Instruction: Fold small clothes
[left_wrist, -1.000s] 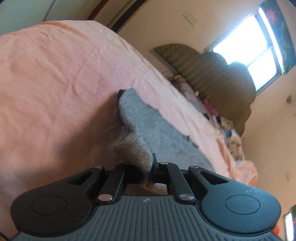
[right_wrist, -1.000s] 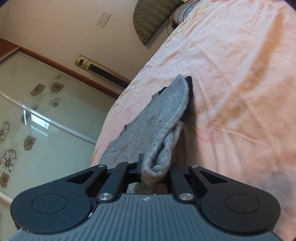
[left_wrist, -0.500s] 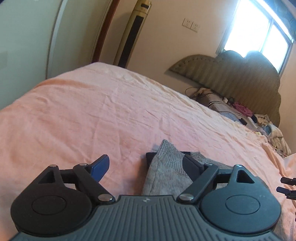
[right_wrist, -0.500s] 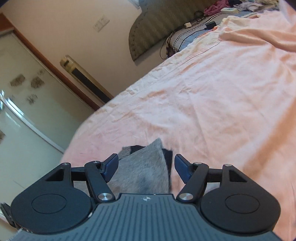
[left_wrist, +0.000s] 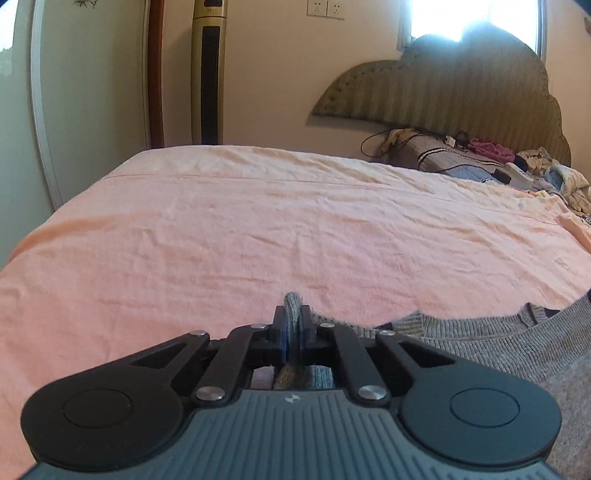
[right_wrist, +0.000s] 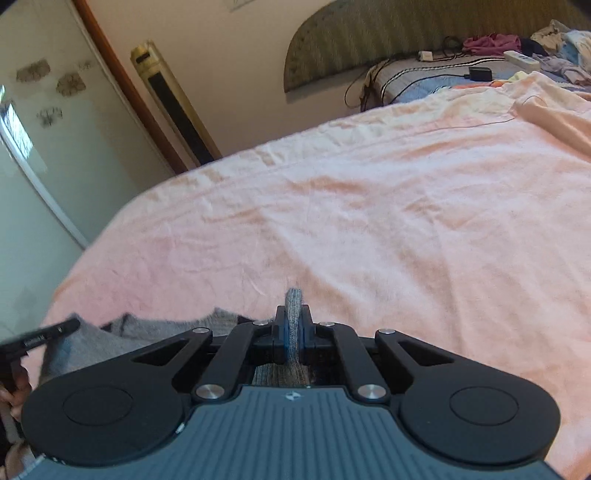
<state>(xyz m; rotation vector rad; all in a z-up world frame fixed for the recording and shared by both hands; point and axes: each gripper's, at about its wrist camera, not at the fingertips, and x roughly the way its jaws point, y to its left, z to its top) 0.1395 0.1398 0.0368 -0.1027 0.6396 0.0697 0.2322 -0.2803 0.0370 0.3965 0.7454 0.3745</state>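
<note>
Left gripper (left_wrist: 291, 325): jaws clamped on grey knit garment (left_wrist: 480, 339) | right gripper (right_wrist: 293, 325): jaws clamped on same garment (right_wrist: 147, 328) | pink bed sheet (left_wrist: 258, 229) beneath

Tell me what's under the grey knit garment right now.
The grey knit garment lies on the pink bedsheet, pinched in the left gripper and the right gripper. Only sheet shows around it; anything directly beneath it is covered.
</note>
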